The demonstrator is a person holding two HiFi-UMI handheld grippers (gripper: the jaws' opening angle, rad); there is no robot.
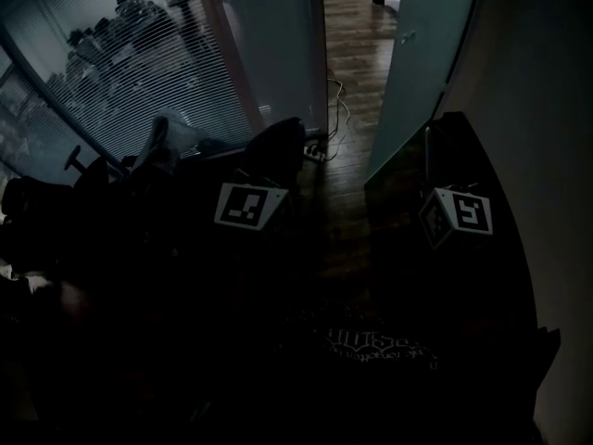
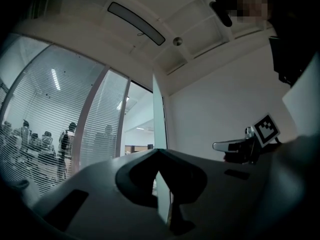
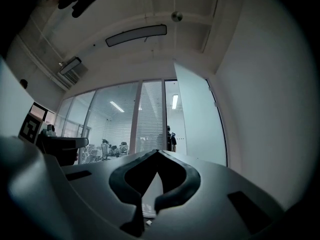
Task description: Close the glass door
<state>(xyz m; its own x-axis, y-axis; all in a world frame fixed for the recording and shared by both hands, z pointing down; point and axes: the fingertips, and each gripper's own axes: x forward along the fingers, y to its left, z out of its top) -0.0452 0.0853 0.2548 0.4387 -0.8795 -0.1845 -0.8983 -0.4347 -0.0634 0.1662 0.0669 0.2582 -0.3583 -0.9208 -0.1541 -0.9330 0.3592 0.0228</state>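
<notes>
The frosted glass door (image 1: pixel 422 54) stands open, swung in towards the white wall on the right. It shows edge-on in the left gripper view (image 2: pixel 159 119) and as a pale panel in the right gripper view (image 3: pixel 195 119). My left gripper (image 2: pixel 159 150) is shut with nothing between its jaws, and its marker cube (image 1: pixel 248 205) shows in the dark head view. My right gripper (image 3: pixel 158 152) is also shut and empty, its marker cube (image 1: pixel 459 213) close to the door's lower edge. Neither gripper touches the door.
A glass wall with blinds (image 1: pixel 157 63) runs along the left, with people and chairs behind it. The doorway gap shows a wooden floor (image 1: pixel 347 54) with a cable (image 1: pixel 334 123) lying on it. A white wall (image 1: pixel 547 156) closes the right side.
</notes>
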